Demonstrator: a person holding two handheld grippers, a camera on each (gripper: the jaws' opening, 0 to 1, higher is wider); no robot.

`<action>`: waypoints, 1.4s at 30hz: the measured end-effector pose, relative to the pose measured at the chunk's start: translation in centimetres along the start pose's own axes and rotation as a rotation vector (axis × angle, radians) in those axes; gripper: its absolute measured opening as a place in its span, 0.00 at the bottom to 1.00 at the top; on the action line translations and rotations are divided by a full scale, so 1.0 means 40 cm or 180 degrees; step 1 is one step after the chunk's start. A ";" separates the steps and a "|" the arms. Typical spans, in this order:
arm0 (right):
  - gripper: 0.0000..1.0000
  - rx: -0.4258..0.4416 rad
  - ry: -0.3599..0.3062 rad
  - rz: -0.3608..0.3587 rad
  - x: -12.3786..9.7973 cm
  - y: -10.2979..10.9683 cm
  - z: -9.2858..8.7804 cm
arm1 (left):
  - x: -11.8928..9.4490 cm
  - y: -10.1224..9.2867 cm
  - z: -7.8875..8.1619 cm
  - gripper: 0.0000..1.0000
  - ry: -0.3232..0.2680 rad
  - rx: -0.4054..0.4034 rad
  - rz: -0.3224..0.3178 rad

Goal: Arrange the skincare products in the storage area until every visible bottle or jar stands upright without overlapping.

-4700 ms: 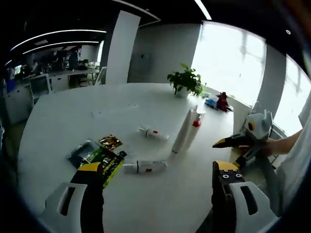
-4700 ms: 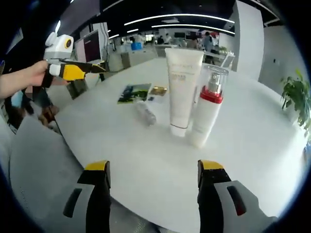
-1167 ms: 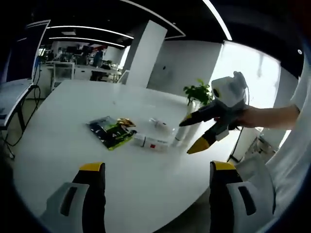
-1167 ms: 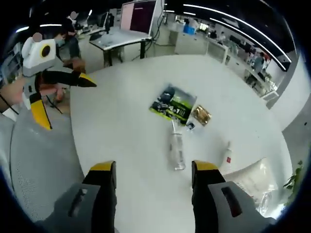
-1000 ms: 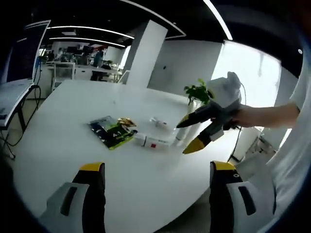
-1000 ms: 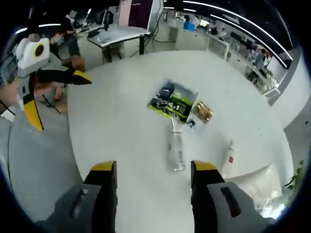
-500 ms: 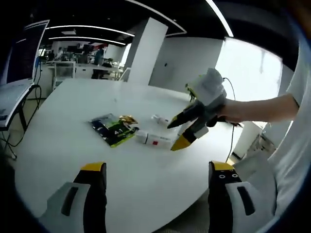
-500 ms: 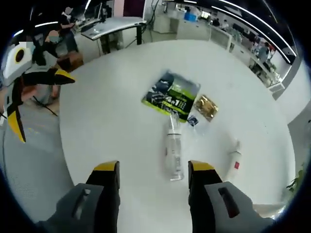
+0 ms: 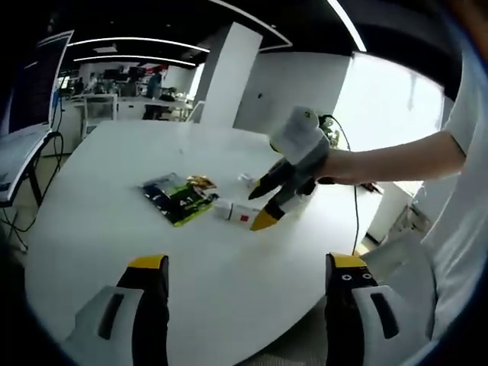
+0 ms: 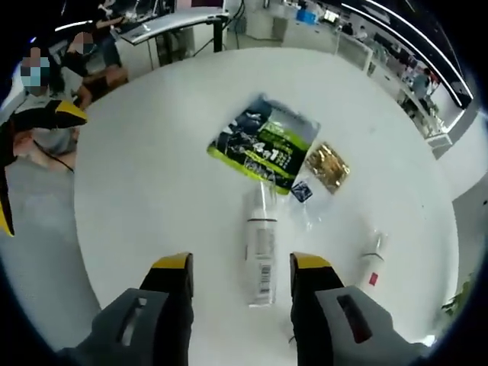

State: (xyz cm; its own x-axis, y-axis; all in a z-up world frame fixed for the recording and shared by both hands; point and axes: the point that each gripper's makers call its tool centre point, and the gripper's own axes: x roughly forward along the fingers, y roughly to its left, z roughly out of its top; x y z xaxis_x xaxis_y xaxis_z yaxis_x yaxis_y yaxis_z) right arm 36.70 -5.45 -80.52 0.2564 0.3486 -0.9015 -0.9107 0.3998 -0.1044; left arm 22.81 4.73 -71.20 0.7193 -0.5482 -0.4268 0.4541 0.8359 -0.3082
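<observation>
A clear pump bottle (image 10: 260, 246) lies flat on the white round table (image 10: 152, 198), just ahead of my right gripper (image 10: 240, 264), whose jaws stand open on either side of its base. A white bottle with a red label (image 10: 371, 258) lies further right. In the left gripper view the right gripper (image 9: 258, 210), held by a hand, hovers open over the lying bottle (image 9: 233, 211). My left gripper (image 9: 246, 263) is open and holds nothing, back at the table's near edge. It also appears at the left edge as the left gripper (image 10: 30, 160).
A green and black sachet pack (image 10: 266, 151), a gold sachet (image 10: 328, 168) and a small dark sachet (image 10: 302, 191) lie beyond the bottle. The green pack (image 9: 177, 200) sits left of the bottle. Desks and a seated person are beyond the table edge.
The right gripper has dropped closer to the table and over the lying pump bottle, which now sits between its open jaws. The left gripper has barely moved.
</observation>
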 end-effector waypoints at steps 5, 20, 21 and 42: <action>0.49 -0.0016 0.0077 0.0043 0.015 0.001 -0.008 | 0.004 -0.004 -0.007 0.77 0.0056 0.0047 0.0015; 0.39 0.0115 0.0138 0.0103 0.046 -0.012 -0.018 | 0.005 -0.002 -0.008 0.76 0.0073 0.0020 0.0022; 0.37 0.0121 0.0148 0.0105 0.051 -0.015 -0.019 | 0.005 0.000 -0.008 0.76 0.0068 0.0016 0.0023; 0.22 0.0195 0.0217 0.0149 0.060 -0.013 -0.032 | 0.005 -0.005 -0.006 0.75 0.0063 0.0014 0.0018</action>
State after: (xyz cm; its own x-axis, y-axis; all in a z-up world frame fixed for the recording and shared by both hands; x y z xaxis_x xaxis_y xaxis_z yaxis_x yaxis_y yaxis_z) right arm 37.37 -5.90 -83.18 0.1894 0.3104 -0.9315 -0.8990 0.4363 -0.0374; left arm 22.73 4.46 -71.41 0.7113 -0.5439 -0.4452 0.4525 0.8390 -0.3021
